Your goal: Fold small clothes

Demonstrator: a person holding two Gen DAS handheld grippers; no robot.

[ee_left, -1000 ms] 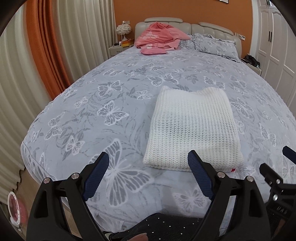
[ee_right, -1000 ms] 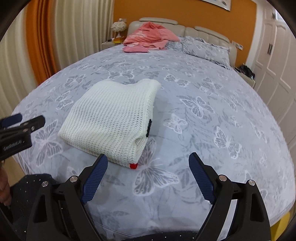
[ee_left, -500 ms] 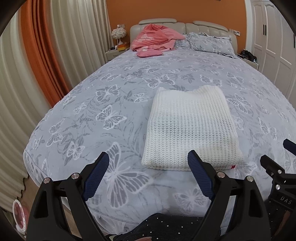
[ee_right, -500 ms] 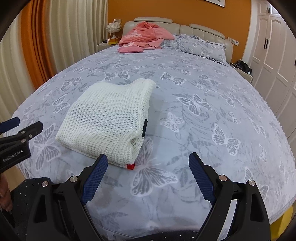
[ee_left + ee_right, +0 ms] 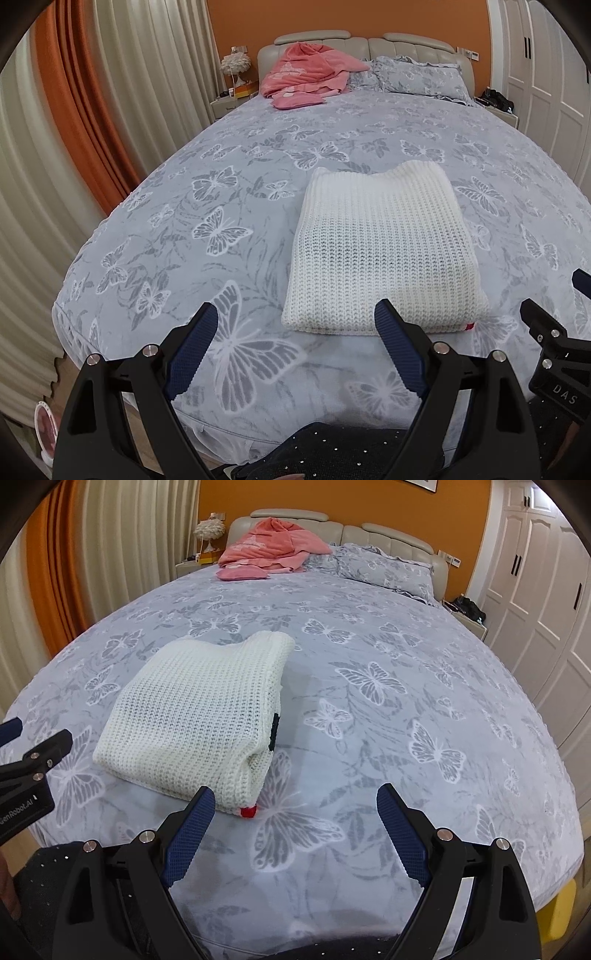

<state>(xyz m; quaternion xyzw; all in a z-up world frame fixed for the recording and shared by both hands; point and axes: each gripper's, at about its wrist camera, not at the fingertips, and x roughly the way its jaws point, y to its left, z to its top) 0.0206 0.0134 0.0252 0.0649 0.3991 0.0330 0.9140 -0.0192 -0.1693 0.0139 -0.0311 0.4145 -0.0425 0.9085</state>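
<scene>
A white knit sweater lies folded into a neat rectangle on the grey butterfly bedspread; a small red tag shows at its near right corner. In the right wrist view the same sweater sits left of centre, with a dark label on its right edge. My left gripper hovers open above the bed's near edge, just short of the sweater's near left corner, nothing between its blue pads. My right gripper is open too, over the bedspread beside the sweater's near right corner. Each gripper shows at the edge of the other's view.
Pink clothes are heaped by the padded headboard next to a grey pillow. Cream and orange curtains hang on the left, white wardrobe doors stand on the right. A nightstand with a lamp is at the far left.
Both wrist views have rolled slightly, so the bed looks more level now. The sweater lies as before and both grippers stay open in about the same place.
</scene>
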